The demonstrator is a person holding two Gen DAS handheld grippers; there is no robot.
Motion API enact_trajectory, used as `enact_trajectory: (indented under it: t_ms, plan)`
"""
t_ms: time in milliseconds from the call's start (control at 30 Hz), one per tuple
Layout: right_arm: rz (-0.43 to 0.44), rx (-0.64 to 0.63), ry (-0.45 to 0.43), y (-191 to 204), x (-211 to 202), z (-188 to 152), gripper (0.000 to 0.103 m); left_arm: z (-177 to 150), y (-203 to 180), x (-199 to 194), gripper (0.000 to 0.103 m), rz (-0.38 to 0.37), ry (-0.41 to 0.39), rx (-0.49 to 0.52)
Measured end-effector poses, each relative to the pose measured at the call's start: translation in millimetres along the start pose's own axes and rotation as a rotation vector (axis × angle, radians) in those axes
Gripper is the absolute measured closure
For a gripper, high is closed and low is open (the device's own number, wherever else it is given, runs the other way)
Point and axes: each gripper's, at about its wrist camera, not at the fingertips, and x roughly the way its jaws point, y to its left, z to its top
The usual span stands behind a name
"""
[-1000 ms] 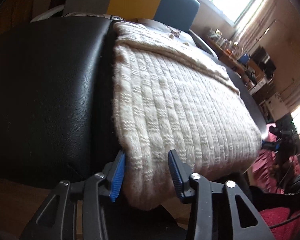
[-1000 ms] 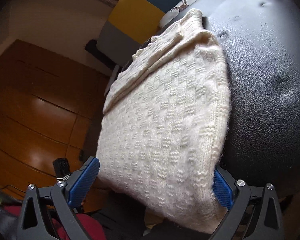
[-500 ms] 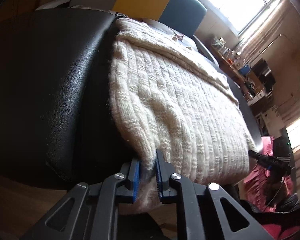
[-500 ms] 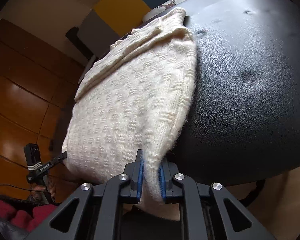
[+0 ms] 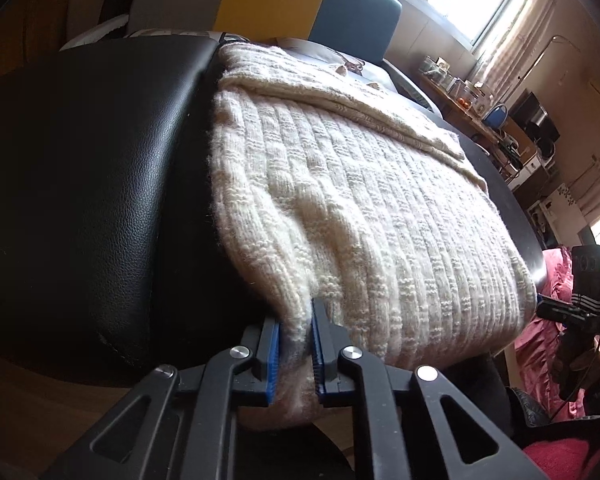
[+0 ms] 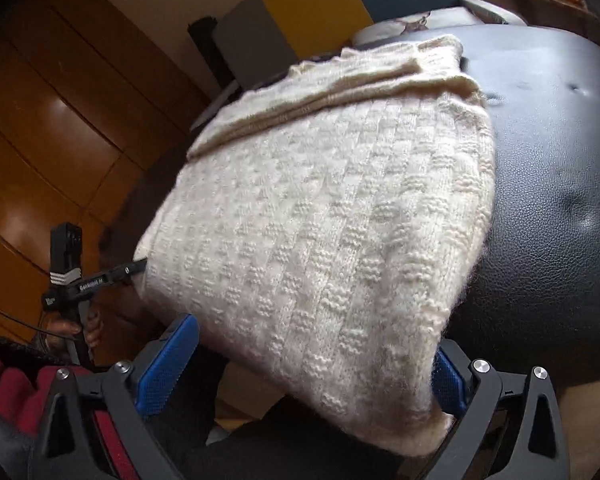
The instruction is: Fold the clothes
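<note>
A cream knitted sweater lies folded over a black leather cushion, its near hem hanging over the front edge. My left gripper is shut on the sweater's near left corner, pinching a bunch of knit between the blue pads. In the right wrist view the sweater fills the middle. My right gripper is open, its blue fingers spread wide on either side of the near hem, which hangs between them. The other gripper's body shows at the sweater's left edge.
A yellow and blue chair back stands behind the cushion. A cluttered wooden desk is at the far right under a window. Wooden floor lies to the left. Red cloth lies low at the right.
My right gripper, shut on the sweater's near edge half a second ago, has opened wide. My left gripper closed on the near left corner and stays shut on it.
</note>
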Motion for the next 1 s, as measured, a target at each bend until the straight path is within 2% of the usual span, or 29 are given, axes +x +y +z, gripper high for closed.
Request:
enact_trajectory:
  t_ms: [67,100,200,233,267,333,400,567,633,733,867,1000]
  plan:
    - [-0.023,-0.004,0.046,2.2,0.6,1.7,0.001,1.0,3.9,1.6,0.09,-0.024,0.001,-0.031]
    - [-0.056,-0.008,0.057,3.6,1.2,1.2,0.01,1.2,4.8,2.1,0.089,-0.03,-0.001,-0.036]
    - [-0.174,-0.008,0.06,-2.0,-3.6,-3.6,0.054,1.3,3.5,3.2,0.088,-0.026,-0.01,-0.03]
    - [-0.206,0.003,0.057,-5.5,-6.0,-7.7,0.086,1.3,0.4,3.4,0.088,-0.01,-0.012,-0.009]
    - [-0.196,0.034,0.054,-12.0,-8.3,-11.6,0.092,1.7,-3.6,3.5,0.091,0.013,-0.013,0.017]
    - [-0.164,0.083,0.048,-21.8,-11.3,-17.4,0.092,2.3,-6.8,2.8,0.094,0.014,-0.006,0.039]
    - [-0.148,0.096,0.046,-21.8,-11.4,-18.9,0.092,4.4,-2.8,1.9,0.095,-0.049,0.02,0.01]
    - [0.036,0.151,0.008,-20.0,-14.3,-14.8,0.092,14.8,18.4,-12.1,0.094,-0.35,0.049,-0.082]
    - [0.107,0.177,-0.016,-20.0,-15.7,-11.5,0.091,20.8,23.3,-21.1,0.094,-0.422,0.032,-0.081]
    - [0.169,0.18,-0.03,-15.6,-20.3,-4.6,0.091,33.2,30.7,-29.3,0.094,-0.484,0.003,-0.087]
    - [0.213,0.172,-0.049,-2.4,-21.4,16.0,0.091,55.4,34.2,-34.7,0.094,-0.573,-0.046,-0.129]
    - [0.256,0.162,-0.087,3.2,-26.7,48.5,0.091,96.1,36.2,-30.0,0.094,-0.671,-0.132,-0.183]
